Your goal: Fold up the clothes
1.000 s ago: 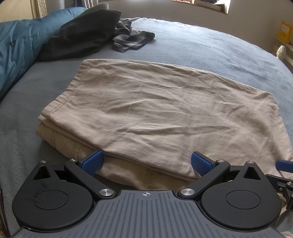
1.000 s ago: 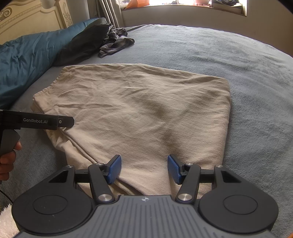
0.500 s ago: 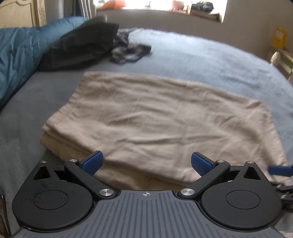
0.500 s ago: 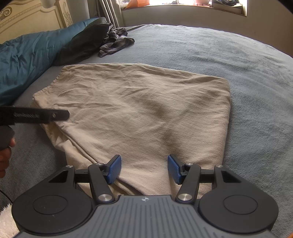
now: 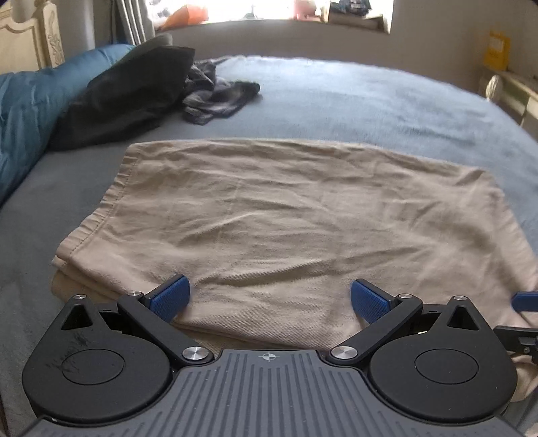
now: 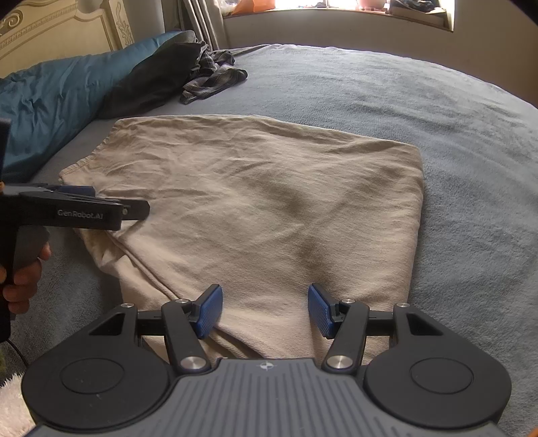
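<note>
Bed (image 5: 353, 101) holds folded trousers (image 5: 285, 218) beneath left gripper (image 5: 267, 299).

We hold our black left gripper with blue pads (image 5: 268, 299) and matching right gripper (image 6: 265, 309) wide apart, both tipped down toward twelve o'clock.

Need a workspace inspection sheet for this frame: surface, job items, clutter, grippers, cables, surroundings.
Surface: grey-blue bedspread, bare on its right side.
Job's things: beige folded garment lying flat, layered edges at its left.
Clutter: black garment, plaid garment, teal duvet.
Grippers: left gripper open, right gripper open, both over the garment's near edge, nothing clamped.
Cables: thin dark cable at lower left.
Surroundings: cream headboard, window sill.
</note>
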